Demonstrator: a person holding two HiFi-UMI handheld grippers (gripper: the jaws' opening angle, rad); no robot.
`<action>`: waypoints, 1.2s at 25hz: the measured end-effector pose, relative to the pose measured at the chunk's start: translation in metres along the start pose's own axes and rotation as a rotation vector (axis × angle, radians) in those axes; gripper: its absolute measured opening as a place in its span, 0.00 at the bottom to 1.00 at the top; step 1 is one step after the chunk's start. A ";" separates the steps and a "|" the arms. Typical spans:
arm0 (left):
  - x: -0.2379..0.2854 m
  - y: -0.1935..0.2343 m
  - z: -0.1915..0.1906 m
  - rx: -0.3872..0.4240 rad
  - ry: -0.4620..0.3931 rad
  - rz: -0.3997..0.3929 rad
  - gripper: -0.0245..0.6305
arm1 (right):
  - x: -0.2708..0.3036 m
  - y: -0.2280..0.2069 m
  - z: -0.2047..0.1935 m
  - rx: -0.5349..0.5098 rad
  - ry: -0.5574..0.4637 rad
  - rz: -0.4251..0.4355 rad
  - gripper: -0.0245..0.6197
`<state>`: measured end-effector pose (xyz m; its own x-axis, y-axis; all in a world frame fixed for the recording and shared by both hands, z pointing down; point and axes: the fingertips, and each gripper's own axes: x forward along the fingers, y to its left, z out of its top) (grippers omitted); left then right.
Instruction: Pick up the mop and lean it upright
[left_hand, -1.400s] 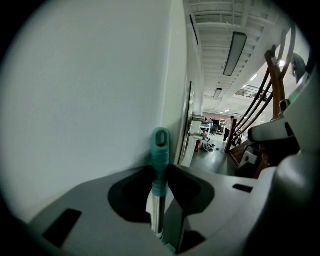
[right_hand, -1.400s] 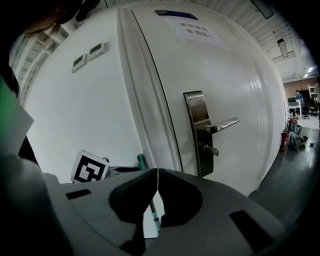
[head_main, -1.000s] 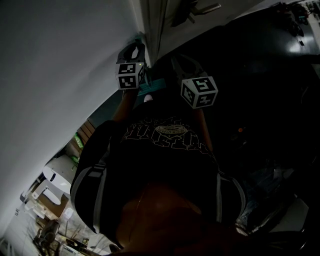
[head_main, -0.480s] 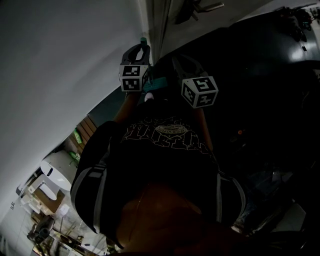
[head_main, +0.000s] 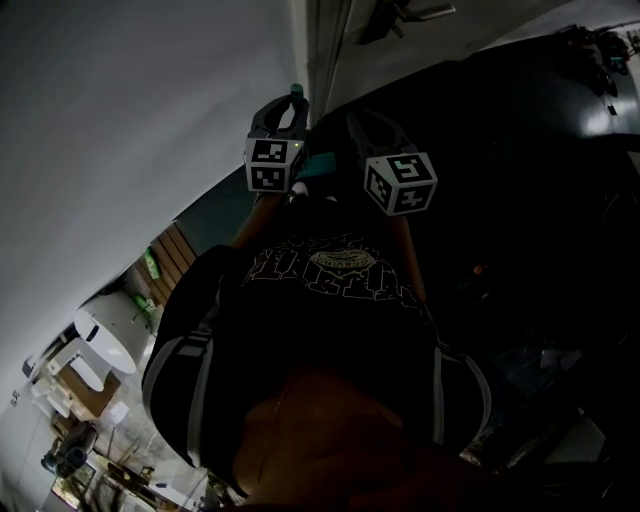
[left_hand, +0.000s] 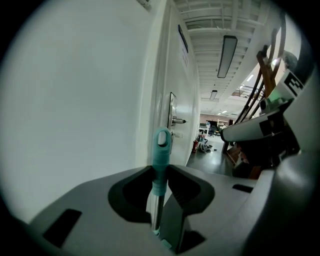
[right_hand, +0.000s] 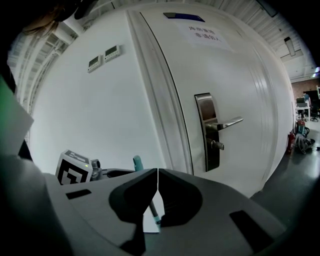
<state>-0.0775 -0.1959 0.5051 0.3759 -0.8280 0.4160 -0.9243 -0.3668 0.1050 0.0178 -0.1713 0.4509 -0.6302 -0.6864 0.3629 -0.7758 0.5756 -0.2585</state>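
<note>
The mop's silver shaft (left_hand: 155, 210) ends in a teal cap with a hanging hole (left_hand: 161, 144). It stands upright between the jaws of my left gripper (left_hand: 160, 175), which is shut on it just below the cap. In the head view the cap (head_main: 294, 92) pokes out past the left gripper (head_main: 282, 110), close to the white wall. My right gripper (head_main: 362, 126) is just to its right. Its jaws (right_hand: 158, 172) are shut with nothing between them, and the mop shaft (right_hand: 151, 209) passes beyond them. The mop's lower end is hidden.
A white wall (head_main: 130, 130) meets a white door (right_hand: 235, 75) with a metal lever handle (right_hand: 226, 122) right ahead. The dark floor (head_main: 520, 150) lies to the right. The person's dark shirt (head_main: 330, 330) fills the lower head view. A corridor (left_hand: 212, 150) runs past the door.
The left gripper has shifted slightly toward the door frame with the mop, and the teal cap now shows beyond its jaws. The right gripper has hardly moved.
</note>
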 end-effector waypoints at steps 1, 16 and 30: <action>-0.003 -0.002 -0.001 -0.001 -0.002 -0.001 0.26 | -0.001 0.001 0.000 -0.002 0.000 0.003 0.07; -0.042 -0.020 -0.017 -0.005 -0.018 0.020 0.26 | -0.013 0.020 -0.011 -0.029 0.015 0.048 0.07; -0.074 -0.033 -0.032 -0.016 -0.015 0.033 0.26 | -0.017 0.040 -0.025 -0.050 0.042 0.097 0.07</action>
<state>-0.0772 -0.1092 0.4997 0.3455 -0.8461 0.4058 -0.9373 -0.3322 0.1055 -0.0021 -0.1254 0.4566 -0.6992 -0.6081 0.3758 -0.7083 0.6605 -0.2490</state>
